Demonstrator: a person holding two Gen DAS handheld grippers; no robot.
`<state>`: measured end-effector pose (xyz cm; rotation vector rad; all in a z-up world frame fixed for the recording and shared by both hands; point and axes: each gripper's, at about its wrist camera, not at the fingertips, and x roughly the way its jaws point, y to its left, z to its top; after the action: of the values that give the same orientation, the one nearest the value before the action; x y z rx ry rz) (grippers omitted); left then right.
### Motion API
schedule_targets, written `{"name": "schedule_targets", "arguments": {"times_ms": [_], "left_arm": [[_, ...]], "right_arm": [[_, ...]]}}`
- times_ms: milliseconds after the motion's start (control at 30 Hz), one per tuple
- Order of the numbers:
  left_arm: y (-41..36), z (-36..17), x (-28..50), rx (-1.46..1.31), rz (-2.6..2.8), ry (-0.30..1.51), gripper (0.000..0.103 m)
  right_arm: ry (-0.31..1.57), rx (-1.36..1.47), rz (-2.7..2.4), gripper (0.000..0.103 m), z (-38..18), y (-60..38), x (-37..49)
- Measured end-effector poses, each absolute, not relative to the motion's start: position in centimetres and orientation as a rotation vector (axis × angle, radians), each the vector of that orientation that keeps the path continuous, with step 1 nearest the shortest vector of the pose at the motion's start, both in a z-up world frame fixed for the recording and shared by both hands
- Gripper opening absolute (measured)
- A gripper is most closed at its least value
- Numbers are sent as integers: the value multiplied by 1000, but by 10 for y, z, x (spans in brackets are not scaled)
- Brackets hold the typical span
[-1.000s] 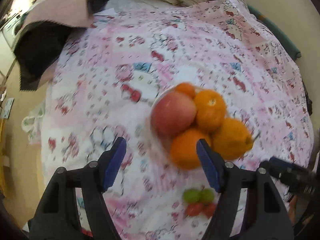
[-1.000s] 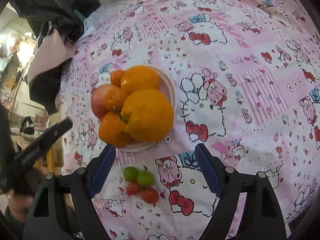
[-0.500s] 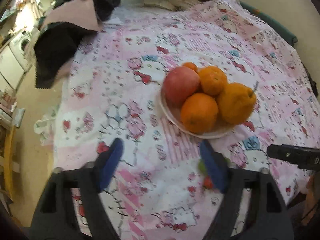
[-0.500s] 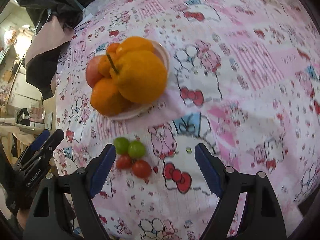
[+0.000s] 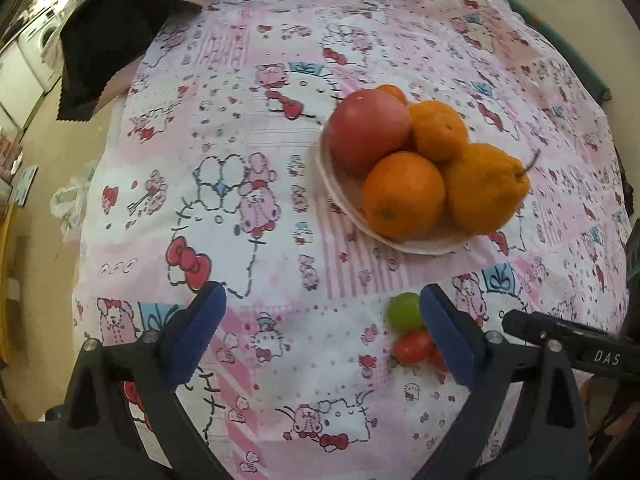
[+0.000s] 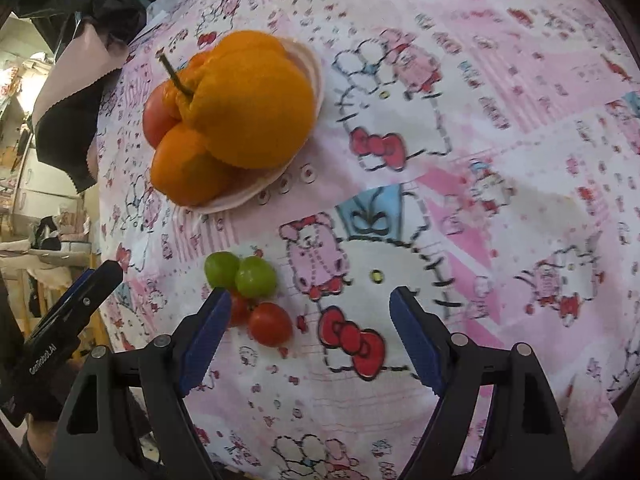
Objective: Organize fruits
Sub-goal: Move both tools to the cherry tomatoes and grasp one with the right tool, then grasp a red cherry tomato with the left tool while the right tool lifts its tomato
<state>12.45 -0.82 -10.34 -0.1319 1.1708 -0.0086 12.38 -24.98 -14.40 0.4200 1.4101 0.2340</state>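
- Pink and white cartoon-print cloth point(image 5: 280, 208) covers the whole tabletop, and a black garment with a pale pink lining point(image 5: 108, 40) lies at its far left corner.
- Left tool point(image 5: 320, 320), with blue pads on black arms, hangs over bare cloth; its jaws are opening and nothing is between them.
- Just beside the right pad of this tool lies a small cluster: a round green grape point(image 5: 404, 311) and a small red cherry tomato point(image 5: 412, 346) touching it. More of the cluster is hidden behind the pad.
- Right tool point(image 6: 308, 336) stands wide apart and holds nothing; only the printed cloth is between its blue pads.
- In the right wrist view the same cluster shows fully: two green grapes point(image 6: 240, 274) side by side and two red cherry tomatoes point(image 6: 270, 323) below them, all touching. One tomato is partly behind the left pad of the right tool.
- Farther out stands a shallow pale pink plate point(image 5: 420, 246) piled with fruits.
- On the plate are a red apple point(image 5: 366, 130), a round orange point(image 5: 402, 194) in front, a second orange point(image 5: 438, 130) behind, and a large bumpy orange citrus with a stem point(image 5: 484, 186) at the right.
- A small orange fruit point(image 5: 394, 92) shows only a little behind the apple.
- The plate is apart from the grape and tomato cluster.
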Motion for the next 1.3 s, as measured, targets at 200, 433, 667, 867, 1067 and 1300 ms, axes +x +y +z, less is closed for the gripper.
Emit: {"name": "schedule_targets", "arguments": {"times_ms": [200, 433, 667, 867, 1067, 1300], "left_arm": [[13, -103, 129, -168, 70, 1175, 96], [20, -102, 134, -204, 83, 1188, 96], [10, -100, 134, -188, 51, 1193, 96], [4, -108, 134, -165, 36, 1215, 96], [-14, -126, 134, -133, -41, 1307, 87], [-77, -156, 118, 43, -261, 1430, 68]], "right_arm": [[1443, 422, 275, 66, -153, -238, 131], [1529, 343, 337, 47, -168, -210, 131], [1540, 132, 397, 39, -168, -175, 124], [1522, -3, 406, 34, -170, -160, 117], [1492, 110, 395, 34, -158, -186, 115], [1402, 325, 301, 34, -137, -241, 115]]}}
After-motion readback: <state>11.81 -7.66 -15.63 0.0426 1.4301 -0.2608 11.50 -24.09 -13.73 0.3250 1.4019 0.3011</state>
